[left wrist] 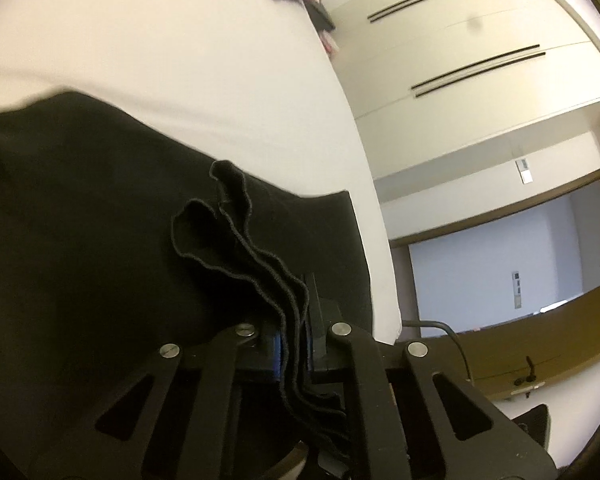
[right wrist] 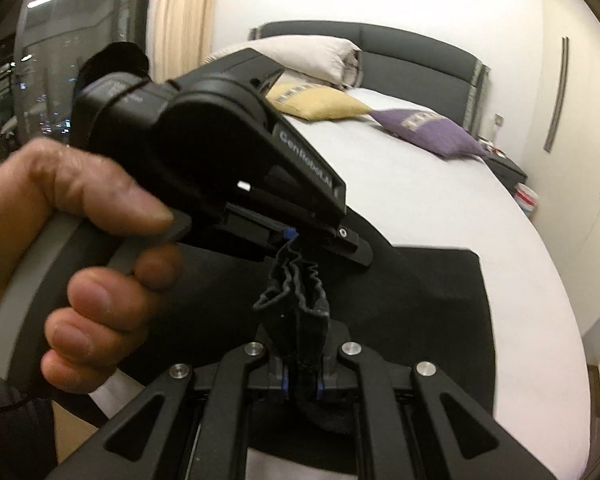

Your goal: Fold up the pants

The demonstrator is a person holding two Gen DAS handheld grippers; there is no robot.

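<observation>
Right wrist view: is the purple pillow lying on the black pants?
No. The purple pillow sits near the headboard on the white bed, well apart from the black pants spread at the near end.

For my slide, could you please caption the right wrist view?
Both grippers pinch bunched hems of black pants above a white bed, right gripper facing left gripper.
</observation>
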